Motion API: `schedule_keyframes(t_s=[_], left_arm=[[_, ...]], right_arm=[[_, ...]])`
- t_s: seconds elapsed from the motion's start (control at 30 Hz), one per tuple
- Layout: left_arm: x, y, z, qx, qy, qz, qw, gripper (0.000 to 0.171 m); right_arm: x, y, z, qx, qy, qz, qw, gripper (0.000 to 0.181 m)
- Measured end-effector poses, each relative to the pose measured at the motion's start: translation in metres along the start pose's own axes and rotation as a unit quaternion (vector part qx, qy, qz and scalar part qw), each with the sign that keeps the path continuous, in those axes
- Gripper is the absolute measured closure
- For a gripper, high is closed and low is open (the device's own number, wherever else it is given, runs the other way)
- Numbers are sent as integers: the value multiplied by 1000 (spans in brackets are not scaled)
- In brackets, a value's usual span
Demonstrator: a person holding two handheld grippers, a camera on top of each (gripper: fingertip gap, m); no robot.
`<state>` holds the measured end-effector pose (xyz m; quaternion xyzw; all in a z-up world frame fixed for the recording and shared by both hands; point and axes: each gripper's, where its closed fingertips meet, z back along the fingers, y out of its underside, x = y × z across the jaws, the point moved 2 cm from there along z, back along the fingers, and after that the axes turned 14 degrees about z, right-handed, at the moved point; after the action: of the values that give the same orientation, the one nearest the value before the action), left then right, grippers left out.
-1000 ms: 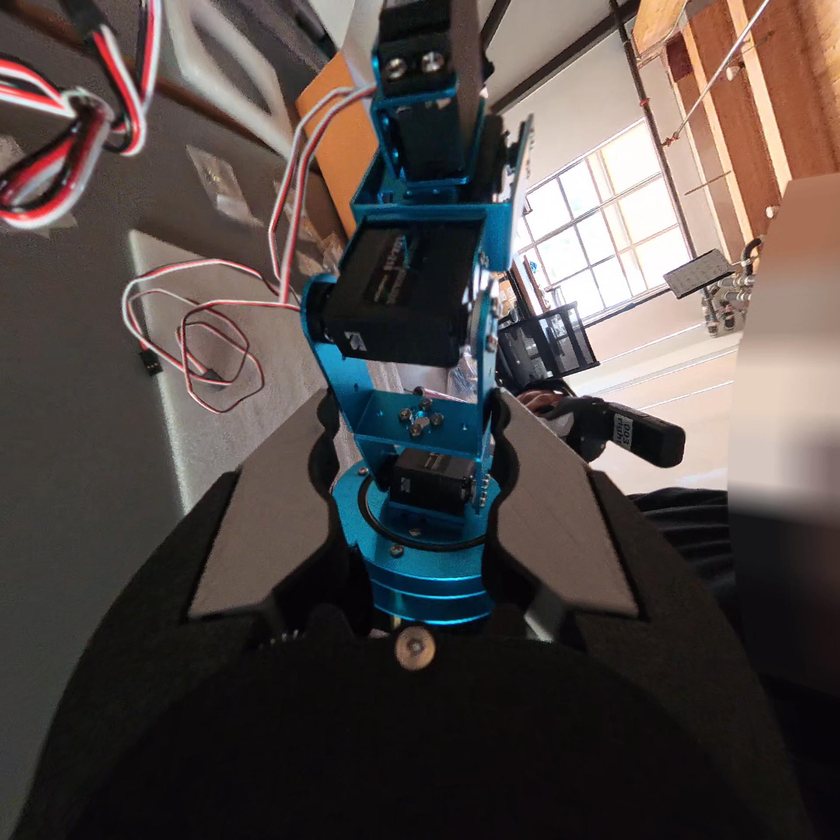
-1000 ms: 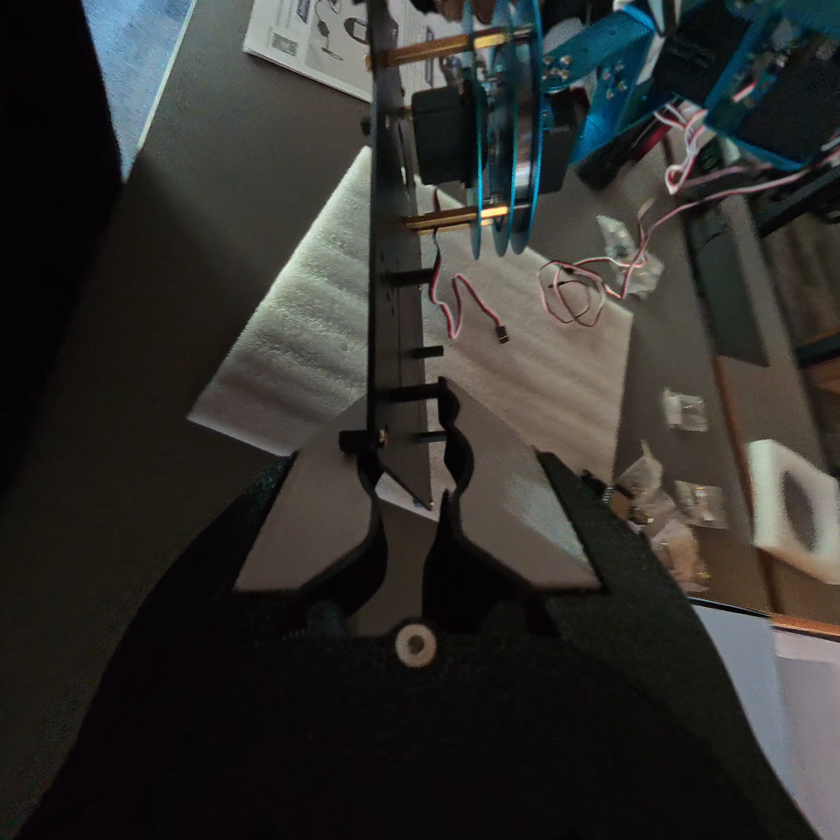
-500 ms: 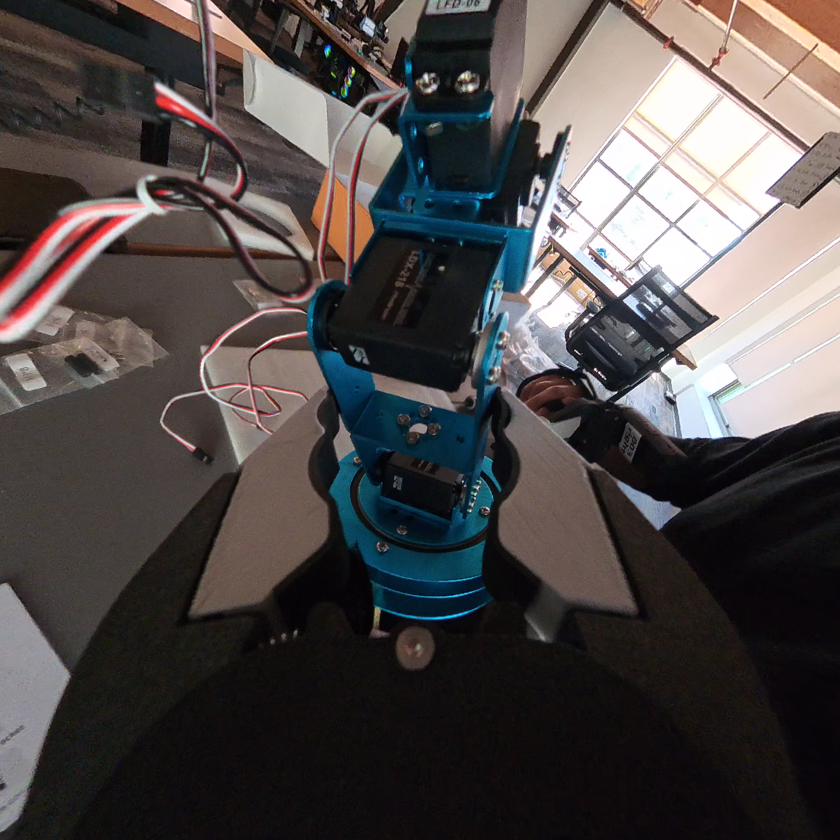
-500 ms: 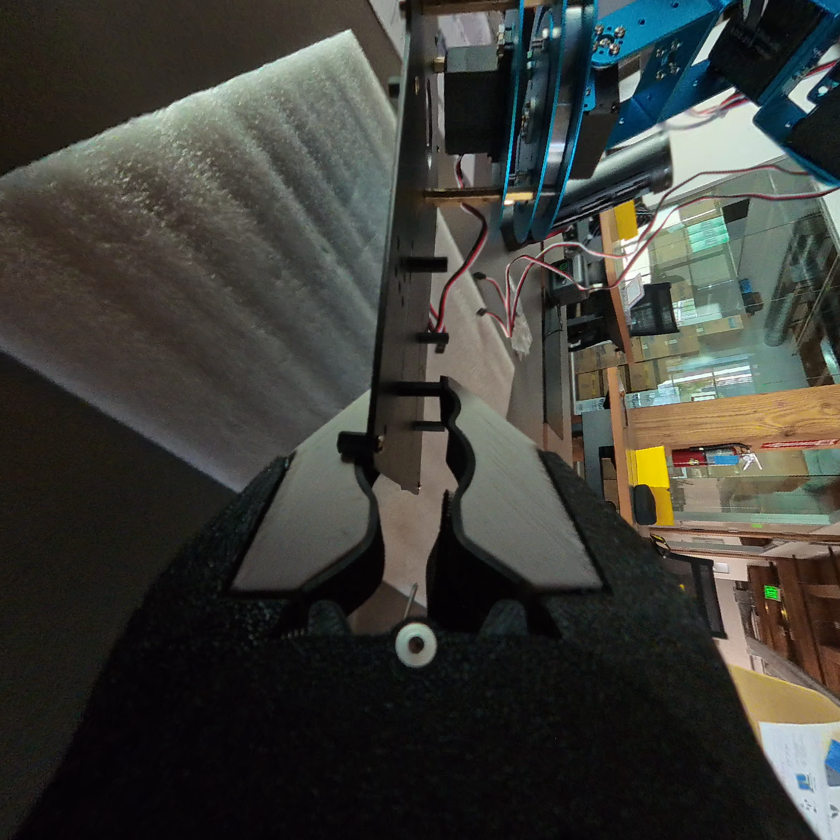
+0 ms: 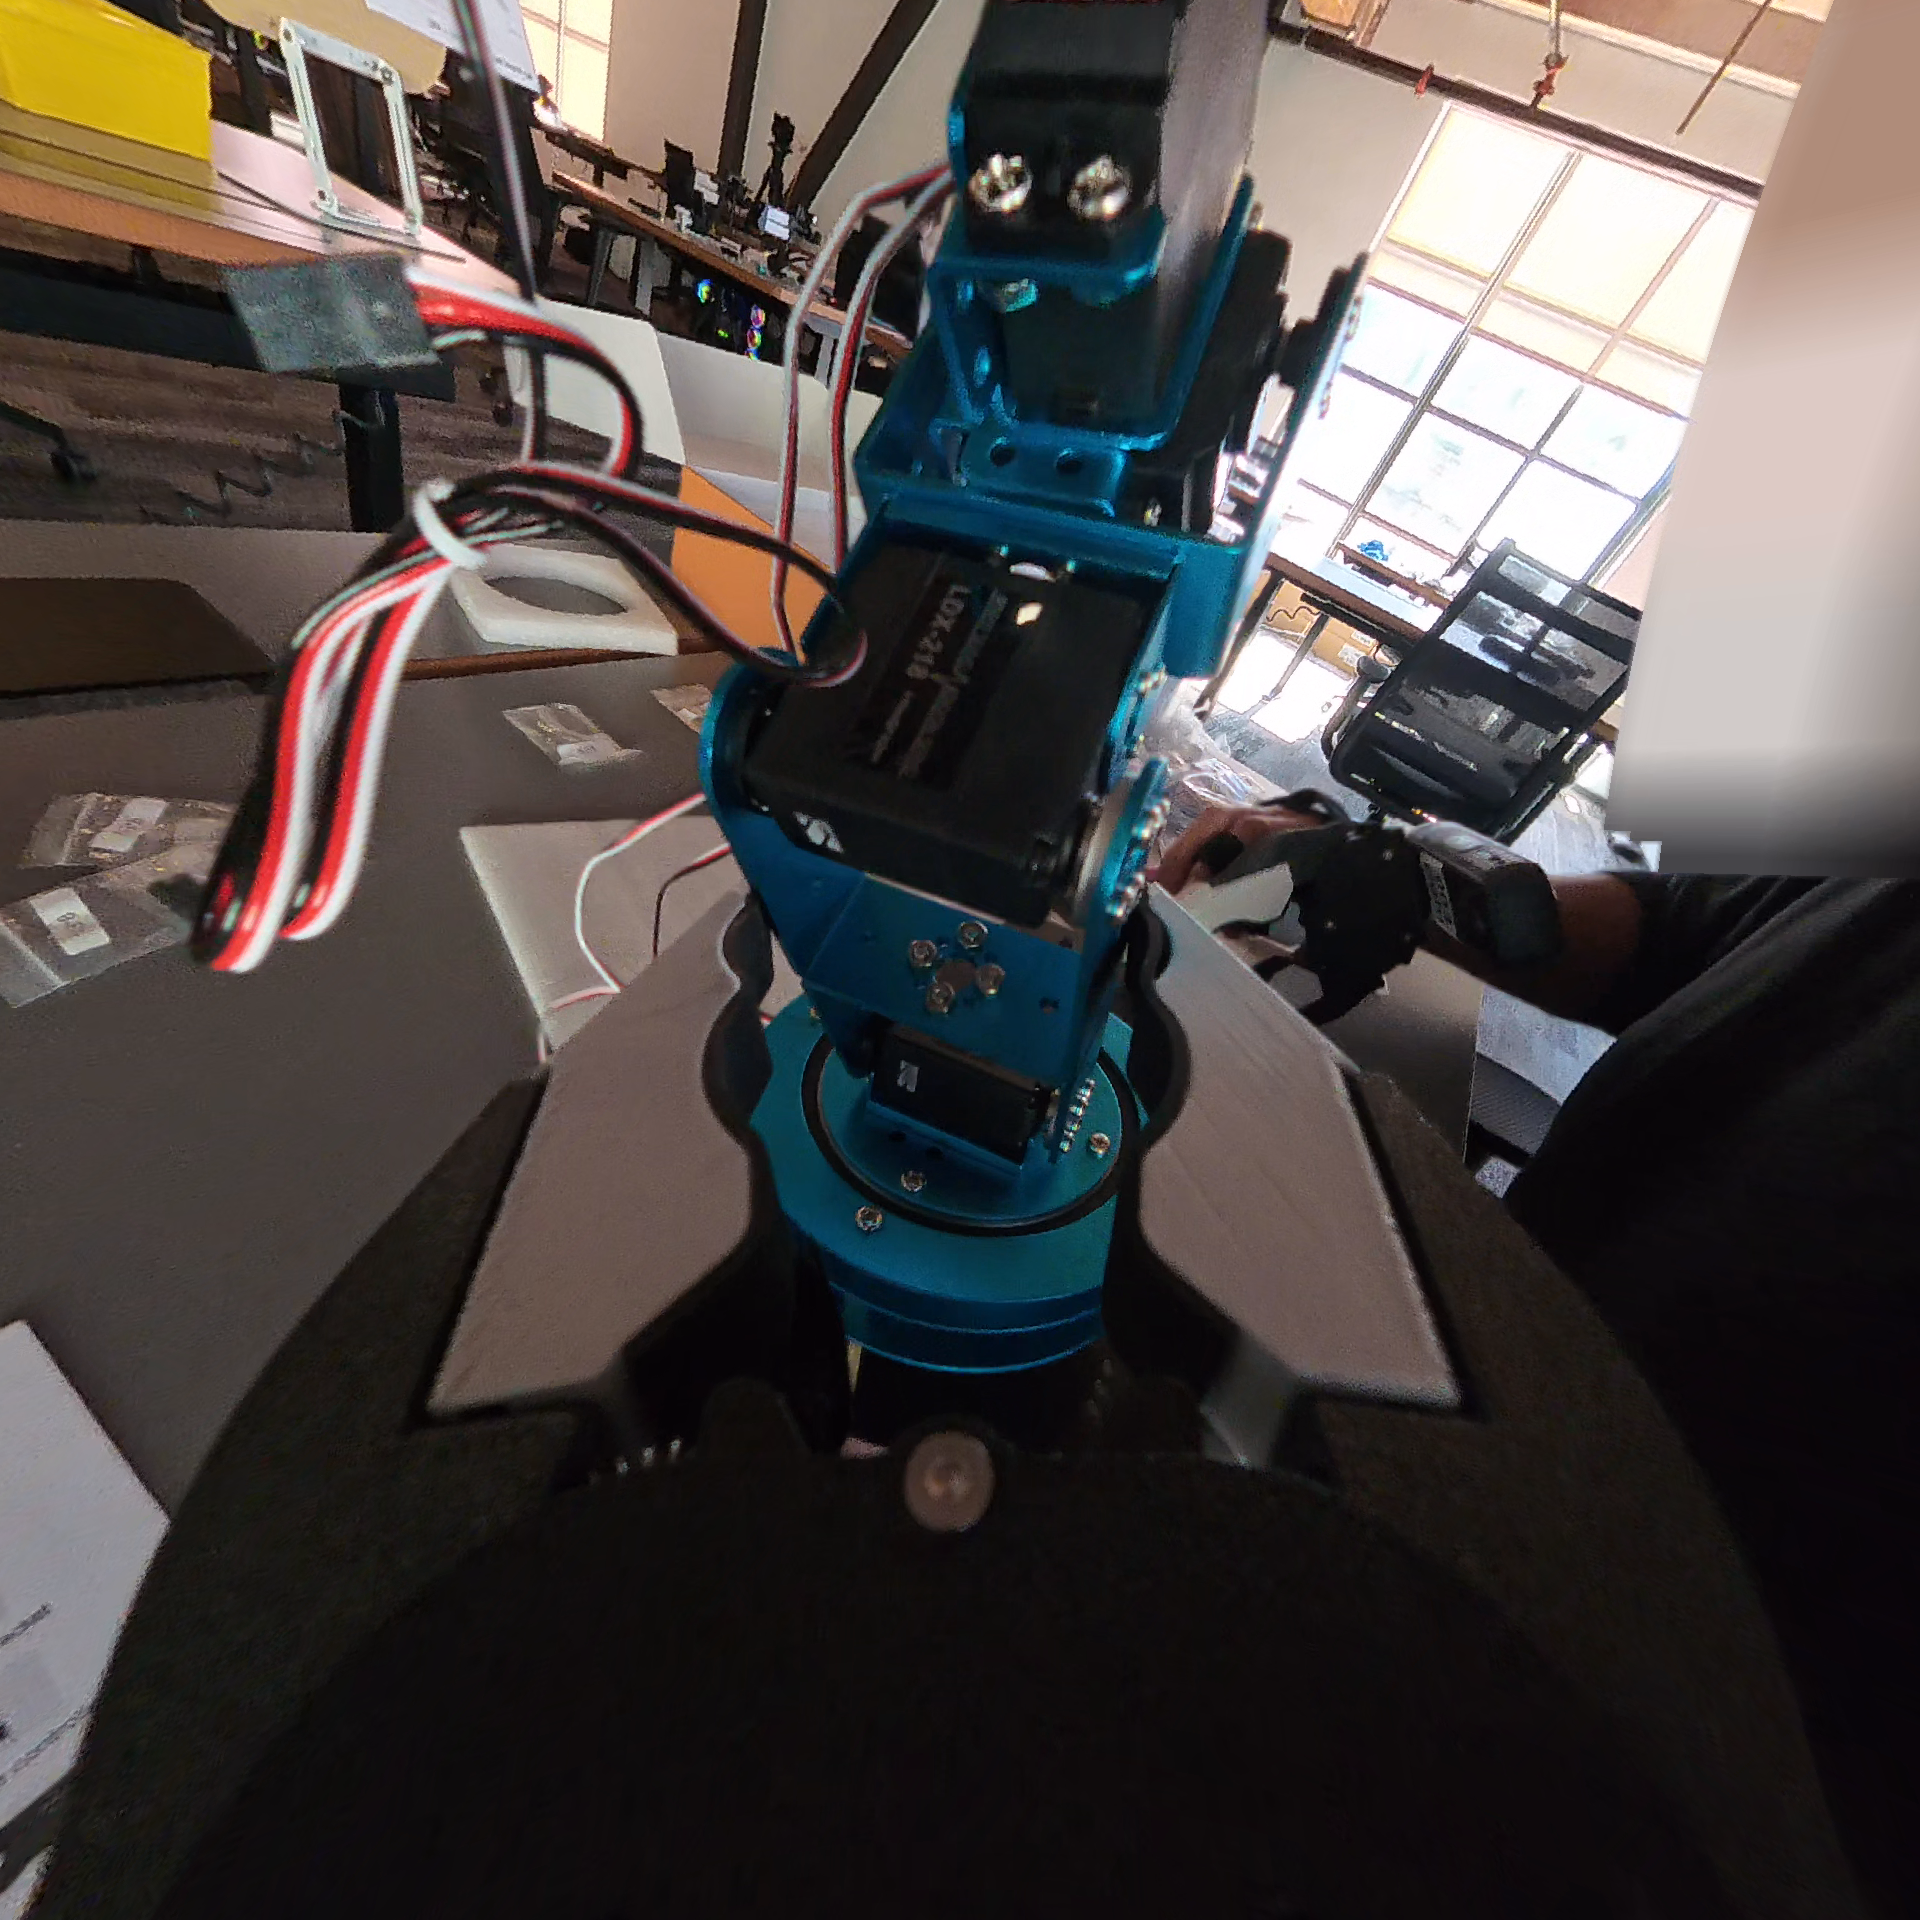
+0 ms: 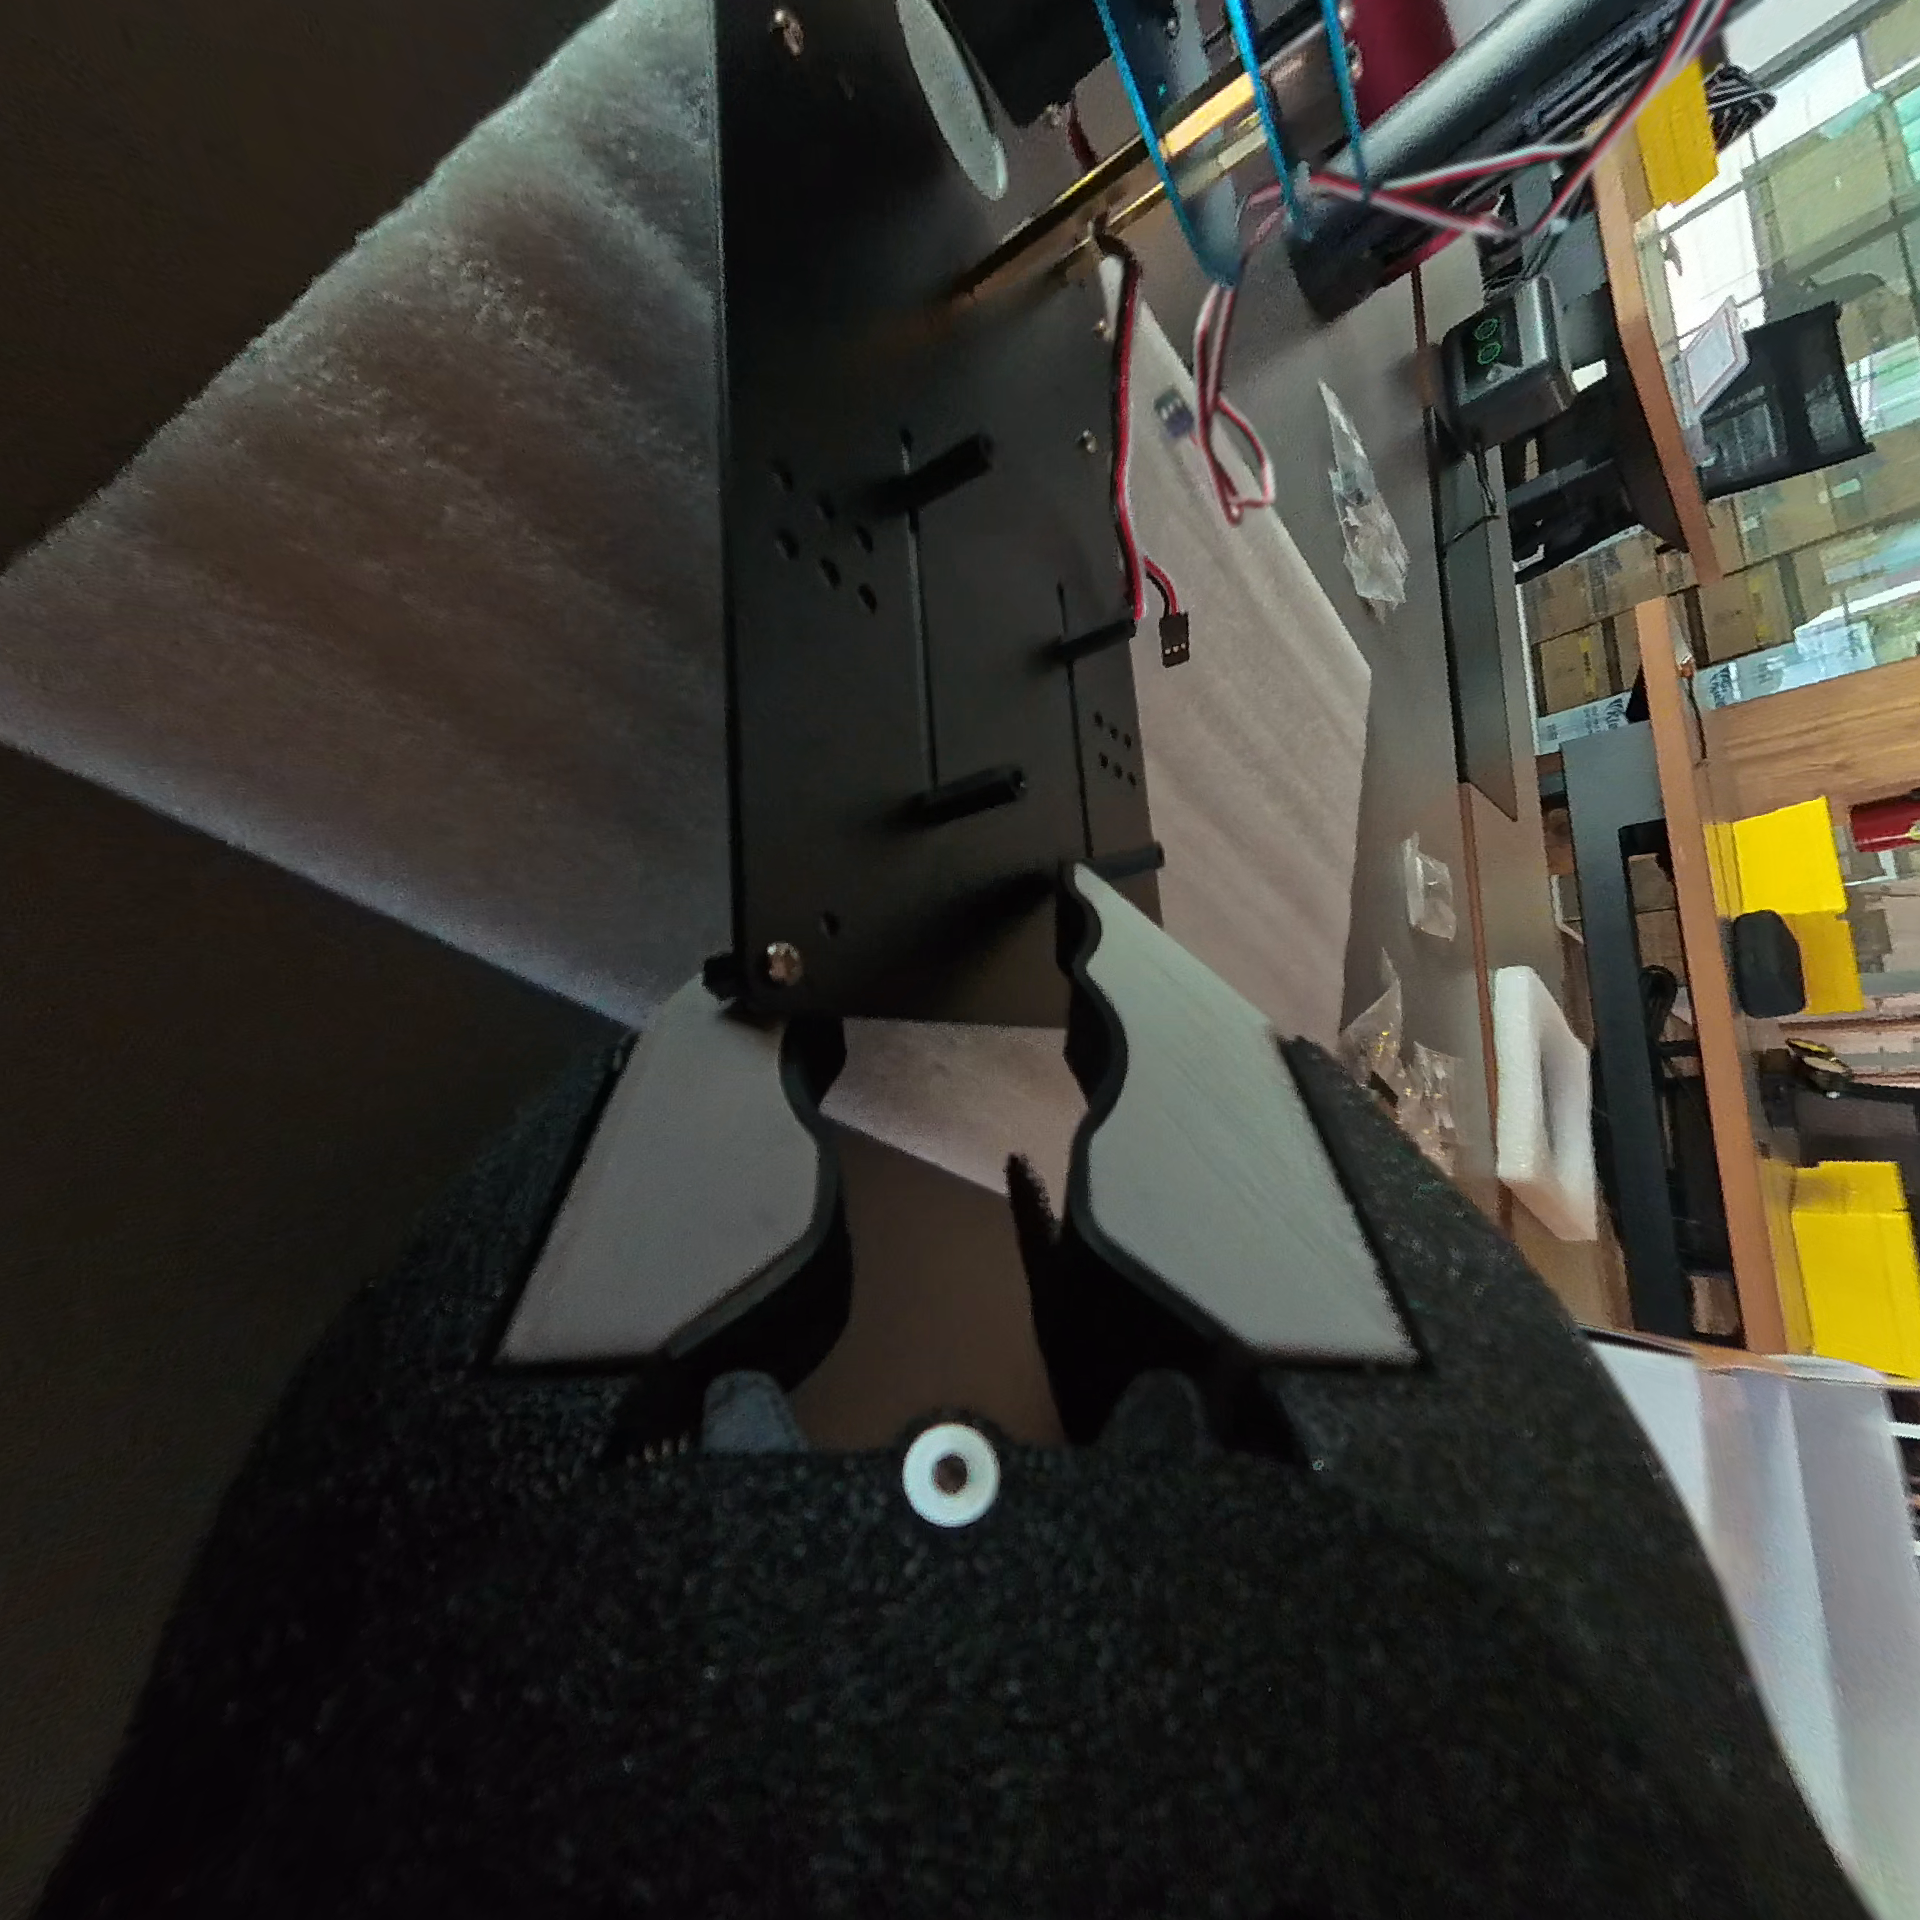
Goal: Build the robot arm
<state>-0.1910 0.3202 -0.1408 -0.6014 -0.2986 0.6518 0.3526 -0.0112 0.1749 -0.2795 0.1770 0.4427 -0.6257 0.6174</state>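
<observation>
My left gripper [image 5: 951,935] is shut on the round blue base [image 5: 935,1236] of a small blue robot arm with black servos [image 5: 914,727], held above the grey table. Its red, white and black wires [image 5: 312,748] hang to the left. My right gripper [image 6: 904,940] is open. The lower corner of the arm's black base plate [image 6: 914,623] touches its left fingertip [image 6: 717,1029], and the plate's face is towards me. The right gripper also shows in the left wrist view [image 5: 1340,914], held in a person's hand beyond the arm.
A white foam sheet [image 6: 416,520] lies on the grey table under the plate. Small plastic bags of parts [image 5: 94,894], a white foam block [image 5: 561,603] and a paper sheet [image 5: 52,1507] lie around. A black mesh chair [image 5: 1486,686] and benches stand behind. The left gripper's tips are roughly 25 centimetres from the right gripper's.
The right jaws have widened, and the black plate, edge-on between them before, now shows its face with only its corner touching. The left gripper has tilted the held arm more upright.
</observation>
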Motion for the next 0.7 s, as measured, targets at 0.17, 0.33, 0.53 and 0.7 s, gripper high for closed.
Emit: schedule_keyframes(t_s=[0.17, 0.33, 0.53, 0.7], left_arm=[[-5, 7, 2, 4, 0, -12, 1000, 104], [-6, 7, 1, 5, 3, -10, 1000, 103], [-16, 14, -2, 28, -2, -44, 999, 103], [-20, 22, 3, 14, 0, -49, 999, 103]], right_arm=[[-3, 2, 7, 49, 37, 108, 992, 138], [-4, 0, 13, 94, 53, 195, 975, 131], [-22, 30, 52, 129, 42, 142, 981, 125], [-81, 80, 60, 50, 34, -257, 964, 137]])
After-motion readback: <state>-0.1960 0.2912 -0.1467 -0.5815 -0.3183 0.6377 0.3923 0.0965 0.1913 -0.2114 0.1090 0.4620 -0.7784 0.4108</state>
